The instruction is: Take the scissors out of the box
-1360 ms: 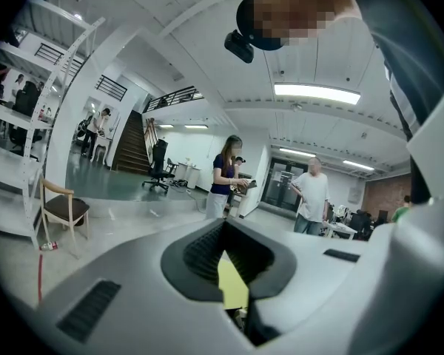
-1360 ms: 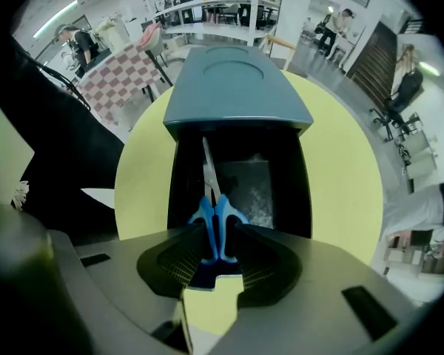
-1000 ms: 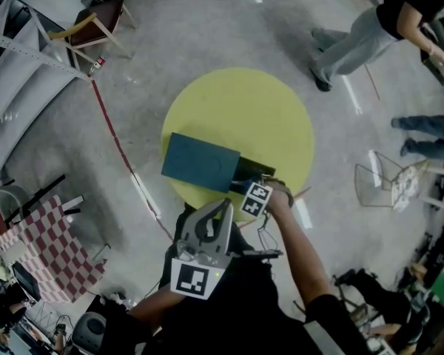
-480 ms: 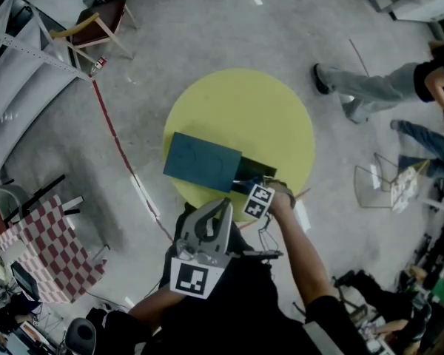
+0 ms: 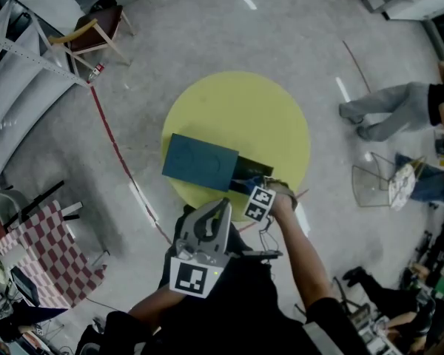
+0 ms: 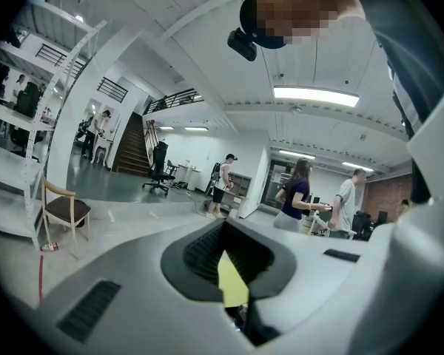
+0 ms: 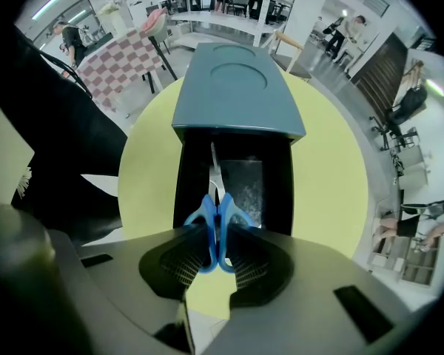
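A dark teal box (image 5: 200,163) lies on the round yellow table (image 5: 244,109), its open black end toward me. In the right gripper view the box (image 7: 237,87) shows its black inside, where blue-handled scissors (image 7: 217,220) lie with the blades pointing inward. My right gripper (image 7: 217,254) points down at that open end and its pads press on the two blue handles. In the head view it sits at the box mouth (image 5: 257,191). My left gripper (image 5: 223,204) hovers level at the near table edge, jaws together, holding nothing.
A wooden chair (image 5: 96,32) stands far left, and a red line (image 5: 118,154) crosses the floor. A checked table (image 5: 48,250) is at the lower left. At the right stand a wire chair (image 5: 374,183) and a walking person (image 5: 399,109).
The person at the right has walked further right across the floor. Both grippers and the box stay where they were.
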Action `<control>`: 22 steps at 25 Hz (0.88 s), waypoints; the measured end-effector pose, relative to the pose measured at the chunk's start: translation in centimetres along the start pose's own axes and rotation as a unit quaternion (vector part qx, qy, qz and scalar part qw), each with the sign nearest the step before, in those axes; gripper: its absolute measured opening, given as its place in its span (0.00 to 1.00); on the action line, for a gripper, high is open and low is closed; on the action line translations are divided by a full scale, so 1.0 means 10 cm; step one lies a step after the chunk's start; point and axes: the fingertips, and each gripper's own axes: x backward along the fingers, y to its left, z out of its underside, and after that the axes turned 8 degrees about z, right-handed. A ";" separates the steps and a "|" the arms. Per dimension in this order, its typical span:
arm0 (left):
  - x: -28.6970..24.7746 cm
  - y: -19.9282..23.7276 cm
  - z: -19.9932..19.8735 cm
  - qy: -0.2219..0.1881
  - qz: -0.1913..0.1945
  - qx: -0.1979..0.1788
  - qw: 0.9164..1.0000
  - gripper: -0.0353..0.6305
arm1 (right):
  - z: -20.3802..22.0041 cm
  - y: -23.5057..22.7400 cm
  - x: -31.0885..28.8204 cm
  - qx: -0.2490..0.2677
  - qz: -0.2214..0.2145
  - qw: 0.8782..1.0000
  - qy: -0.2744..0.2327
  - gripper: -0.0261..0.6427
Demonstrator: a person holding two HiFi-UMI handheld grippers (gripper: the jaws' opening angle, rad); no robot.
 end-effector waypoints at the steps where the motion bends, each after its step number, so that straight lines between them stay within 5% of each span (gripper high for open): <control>1: 0.00 -0.01 0.00 -0.001 0.001 0.000 1.000 0.05 | 0.02 -0.01 0.02 -0.003 0.004 1.000 -0.001 0.16; 16: 0.05 -0.08 -0.16 -0.023 0.011 -0.008 1.000 0.05 | 0.27 -0.08 0.43 -0.050 0.053 0.997 -0.012 0.16; 22: 0.08 -0.07 -0.22 -0.033 0.010 -0.019 0.999 0.05 | 0.31 -0.19 0.69 -0.105 0.095 0.989 -0.046 0.16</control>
